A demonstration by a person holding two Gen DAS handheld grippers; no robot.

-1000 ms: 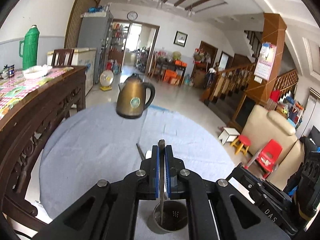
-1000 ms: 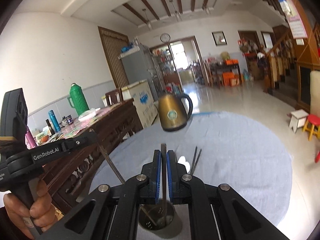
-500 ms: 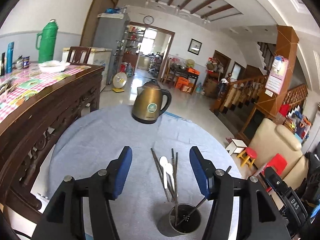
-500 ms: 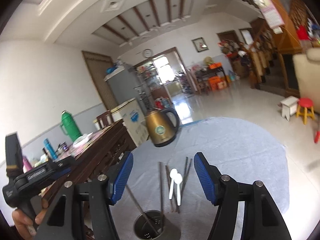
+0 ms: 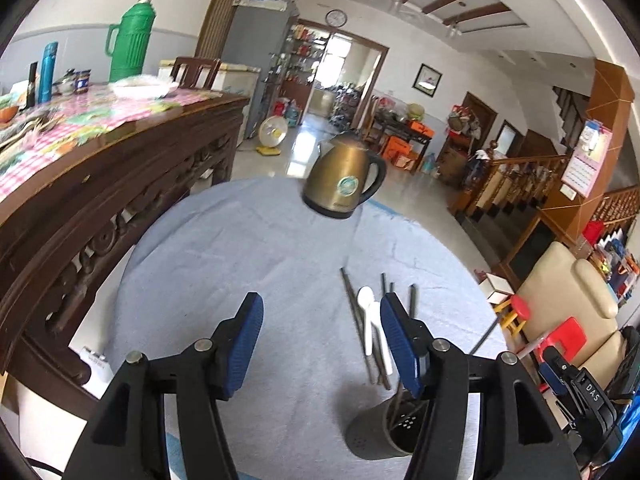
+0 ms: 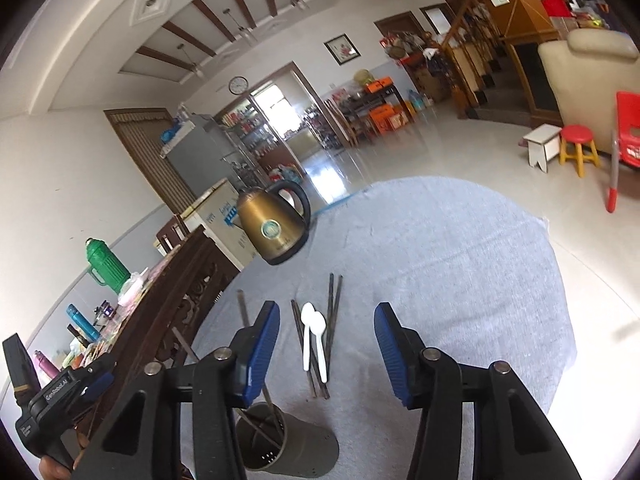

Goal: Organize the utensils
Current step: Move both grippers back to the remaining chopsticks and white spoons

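Blue-padded left gripper [image 5: 320,340] and right gripper [image 6: 326,350] both spread, empty; white spoons [image 6: 313,334] and chopsticks [image 6: 334,312] ahead, metal holder [image 6: 280,446] beneath.

The round desk [image 5: 248,248] is covered by a pale blue-grey cloth [image 6: 460,280] that fills the lower middle of both views. On the cloth, toward the top centre of the left wrist view, stands a brass-coloured kettle [image 5: 342,182] with a black handle. Right of centre lie several dark chopsticks [image 5: 352,304] in a loose bundle, with two white spoons [image 5: 372,320] lying on and between them, bowls toward the kettle. At the lower right of that frame a grey perforated utensil holder [image 5: 384,428] stands on the cloth, just beside the near ends of the chopsticks, with two chopsticks leaning inside.
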